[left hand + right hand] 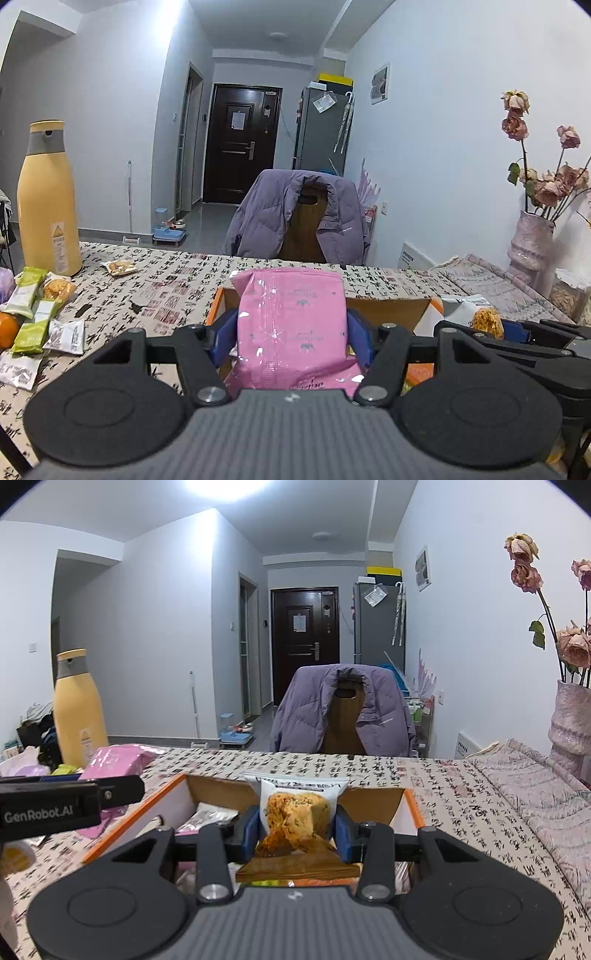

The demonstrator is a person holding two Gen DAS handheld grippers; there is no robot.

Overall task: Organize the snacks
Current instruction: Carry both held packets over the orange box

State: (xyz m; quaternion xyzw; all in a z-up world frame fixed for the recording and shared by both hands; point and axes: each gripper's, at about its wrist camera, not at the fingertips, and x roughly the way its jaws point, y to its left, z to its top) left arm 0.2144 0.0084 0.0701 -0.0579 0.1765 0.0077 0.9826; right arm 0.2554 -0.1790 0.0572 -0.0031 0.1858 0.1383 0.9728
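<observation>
Two grippers raised over the patterned tabletop (177, 280), each closed on a snack. Left gripper (291, 334) clamped on a pink snack bag (291, 325), blue pads (221, 338) pressed into both sides of the bag, jaws held fairly wide apart by its bulk. Bag upright, poised above the near left edge of an orange-rimmed cardboard box (218, 302).

Right gripper (295, 829) pinched on a clear-fronted packet with an orange-brown cake inside (295, 808), jaws narrower, blue pads (341, 830) touching the packet's sides. Packet upright, hanging over the open box (369, 801); inside the box, a pale wrapped packet (210, 818) lying toward the left wall, other contents too hidden to name.

Seen from the left wrist camera, right gripper (517, 332) just beside the box on the right, with its cake packet (480, 317) showing. Seen from the right wrist camera, left gripper's black body (66, 805) at the left edge, pink bag (118, 760) behind it.

Several loose snacks lying on the tabletop to the left: green bars (31, 314), a white sachet (66, 336), another cake packet (57, 288), a small nut packet (120, 267) farther back. Tall yellow bottle (46, 199) standing upright behind them. Pink vase of dried roses (532, 243) at far right. Chair draped with a purple jacket (295, 218) beyond the tabletop.
</observation>
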